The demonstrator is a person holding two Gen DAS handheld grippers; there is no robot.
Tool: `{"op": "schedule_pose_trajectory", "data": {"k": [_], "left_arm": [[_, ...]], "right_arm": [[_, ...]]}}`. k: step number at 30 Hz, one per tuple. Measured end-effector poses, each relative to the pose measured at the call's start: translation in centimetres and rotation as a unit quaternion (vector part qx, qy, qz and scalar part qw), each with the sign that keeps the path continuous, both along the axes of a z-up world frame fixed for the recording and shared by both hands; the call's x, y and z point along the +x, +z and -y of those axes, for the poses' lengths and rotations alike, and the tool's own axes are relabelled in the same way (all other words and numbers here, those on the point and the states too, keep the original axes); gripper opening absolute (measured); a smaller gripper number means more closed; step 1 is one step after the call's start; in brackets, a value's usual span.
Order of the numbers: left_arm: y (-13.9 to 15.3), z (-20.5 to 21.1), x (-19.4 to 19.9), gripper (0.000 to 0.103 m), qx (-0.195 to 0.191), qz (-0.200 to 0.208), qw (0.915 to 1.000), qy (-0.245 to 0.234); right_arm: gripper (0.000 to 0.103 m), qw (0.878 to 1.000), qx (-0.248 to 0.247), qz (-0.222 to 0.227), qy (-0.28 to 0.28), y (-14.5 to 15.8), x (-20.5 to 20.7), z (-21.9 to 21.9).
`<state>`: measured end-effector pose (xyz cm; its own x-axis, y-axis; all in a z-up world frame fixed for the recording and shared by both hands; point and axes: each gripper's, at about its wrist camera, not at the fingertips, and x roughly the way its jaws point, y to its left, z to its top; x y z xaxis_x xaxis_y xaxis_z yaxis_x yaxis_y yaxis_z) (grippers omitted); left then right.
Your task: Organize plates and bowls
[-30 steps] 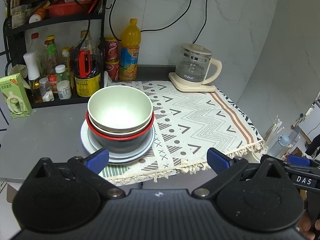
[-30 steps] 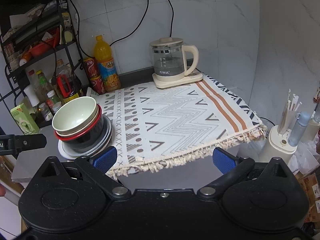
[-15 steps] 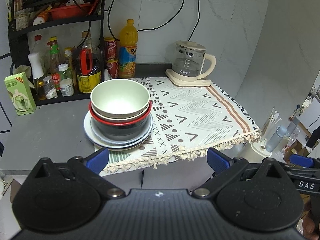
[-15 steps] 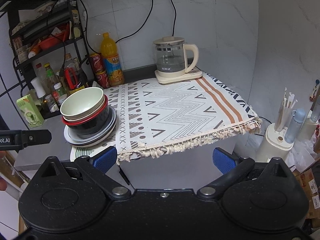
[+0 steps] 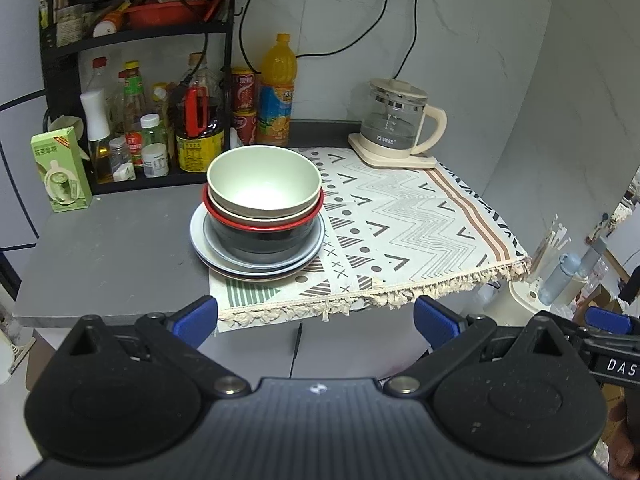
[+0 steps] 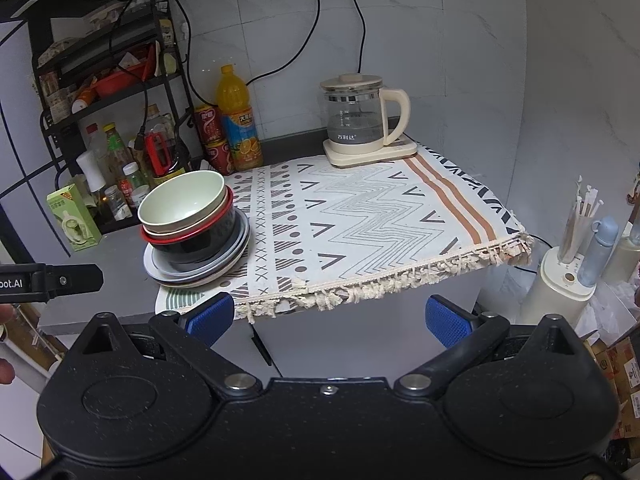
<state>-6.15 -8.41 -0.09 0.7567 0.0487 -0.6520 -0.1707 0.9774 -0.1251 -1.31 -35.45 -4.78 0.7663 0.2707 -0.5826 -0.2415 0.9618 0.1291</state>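
A pale green bowl (image 5: 264,184) sits nested in a red-rimmed bowl (image 5: 262,222) and a dark bowl (image 5: 260,242), on stacked grey-blue plates (image 5: 256,266) at the left edge of the patterned cloth (image 5: 408,220). The same stack shows in the right wrist view, with the green bowl (image 6: 182,200) above the plates (image 6: 196,274). My left gripper (image 5: 316,318) is open and empty, off the counter's front edge. My right gripper (image 6: 328,318) is open and empty, also back from the counter.
A glass kettle (image 5: 396,124) stands on its base at the back right. An orange drink bottle (image 5: 278,88), cans and a black rack (image 5: 132,80) of bottles line the back left. A green carton (image 5: 60,170) stands on the grey counter (image 5: 104,256). A straw holder (image 6: 568,264) stands right of the counter.
Both grippers have drawn back from the counter, so the stack of bowls and plates looks farther away. The stack has not moved. Both grippers stay open.
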Motion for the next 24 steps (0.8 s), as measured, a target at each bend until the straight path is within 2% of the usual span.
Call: {"op": "schedule_pose_trajectory", "data": {"k": [24], "left_arm": [[0.08, -0.25, -0.41, 0.103, -0.001, -0.001, 0.9999, 0.012]], "right_arm": [[0.103, 1.000, -0.007, -0.006, 0.007, -0.37, 0.23, -0.06]]}}
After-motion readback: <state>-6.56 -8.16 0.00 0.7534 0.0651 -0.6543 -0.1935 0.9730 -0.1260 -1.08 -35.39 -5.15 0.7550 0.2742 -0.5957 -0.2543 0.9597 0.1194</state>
